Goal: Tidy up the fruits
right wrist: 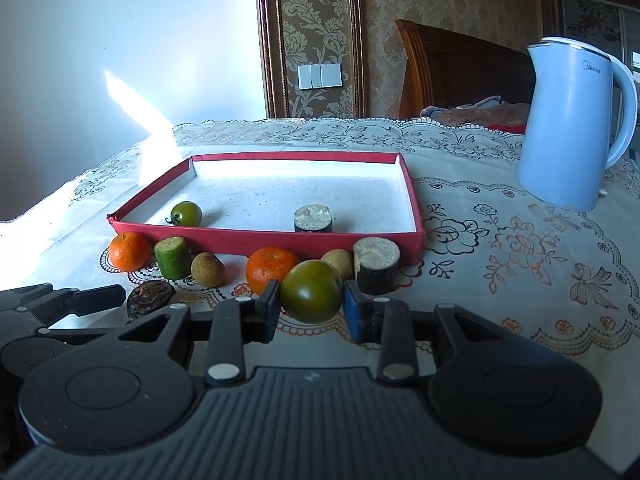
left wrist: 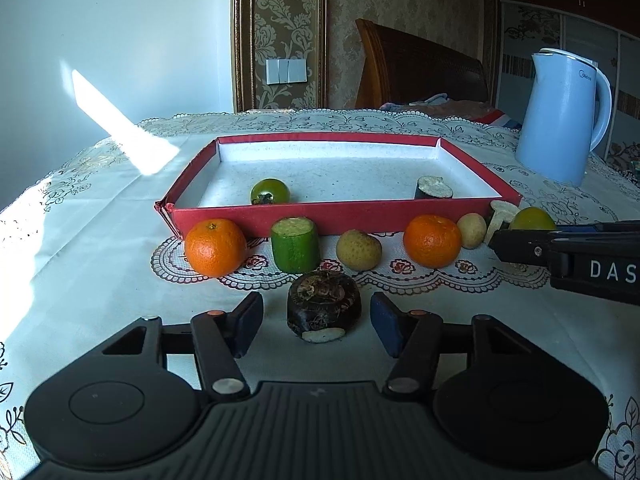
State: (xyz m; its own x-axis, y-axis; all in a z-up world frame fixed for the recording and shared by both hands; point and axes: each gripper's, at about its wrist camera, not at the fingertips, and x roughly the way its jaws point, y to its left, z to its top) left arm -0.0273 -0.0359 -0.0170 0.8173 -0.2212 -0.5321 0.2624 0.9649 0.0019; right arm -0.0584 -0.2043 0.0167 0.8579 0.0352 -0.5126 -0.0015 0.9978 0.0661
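Note:
A red tray holds a green tomato and a dark cut cylinder. In front of it lie two oranges, a green cut cylinder, two longans and a dark cylinder. My left gripper is open around a dark water chestnut without touching it. My right gripper is shut on a second green tomato, which also shows in the left wrist view.
A light blue kettle stands on the embroidered tablecloth at the back right. A bed headboard is behind the table. Sunlight falls on the table's left side.

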